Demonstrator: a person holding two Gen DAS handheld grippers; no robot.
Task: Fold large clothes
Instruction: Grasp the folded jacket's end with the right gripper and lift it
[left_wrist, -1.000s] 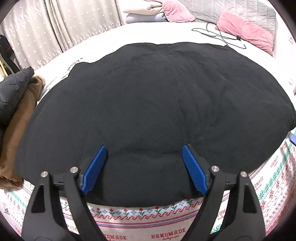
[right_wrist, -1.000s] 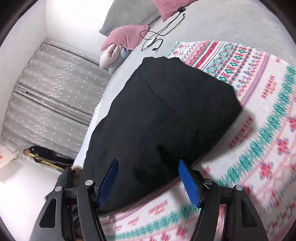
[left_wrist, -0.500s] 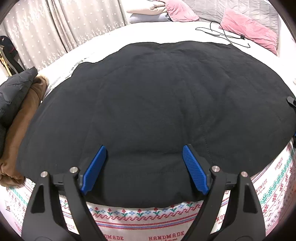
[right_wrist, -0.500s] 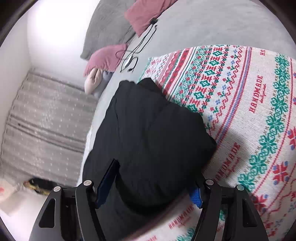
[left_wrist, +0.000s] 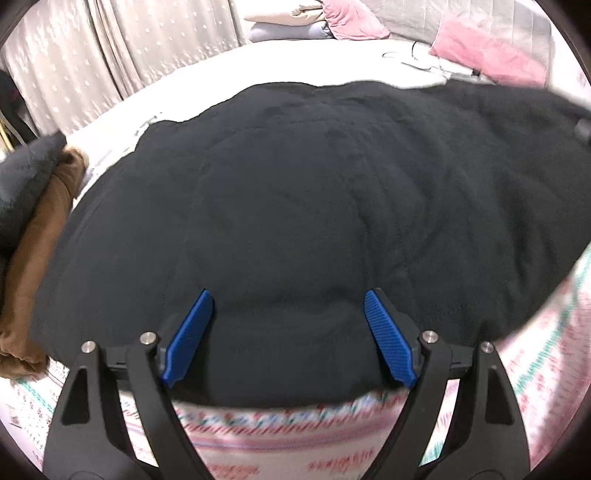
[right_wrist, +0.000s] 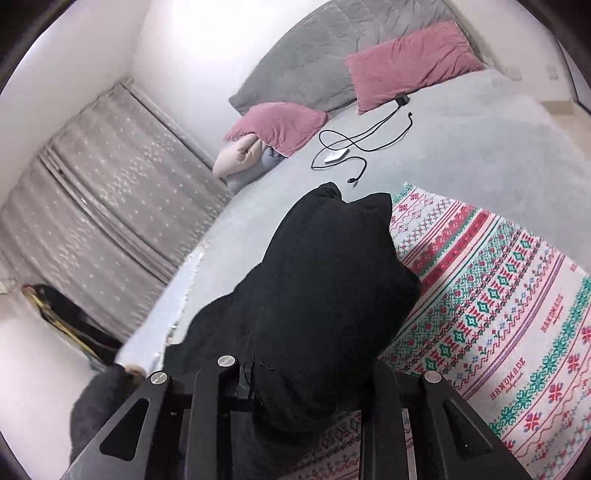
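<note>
the black garment (left_wrist: 295, 192) lies spread over the patterned blanket (right_wrist: 498, 325) on the bed (right_wrist: 480, 140), its near hem just short of the blanket's front edge. the left gripper (left_wrist: 288, 332) hangs above that hem with its blue pads (left_wrist: 188, 336) wide apart — nothing pinched, cloth only beneath them. over at the garment's other side the right gripper (right_wrist: 295, 398) has a bunched fold of the black fabric between its jaws, which are closing on it — the pads themselves are buried under the cloth. beyond the garment, toward the headboard, two pink pillows (right_wrist: 410, 62) and a black cable (right_wrist: 354, 147) sit on the grey sheet. left of the garment, a brown coat (left_wrist: 33, 258) is heaped at the blanket's edge.
</note>
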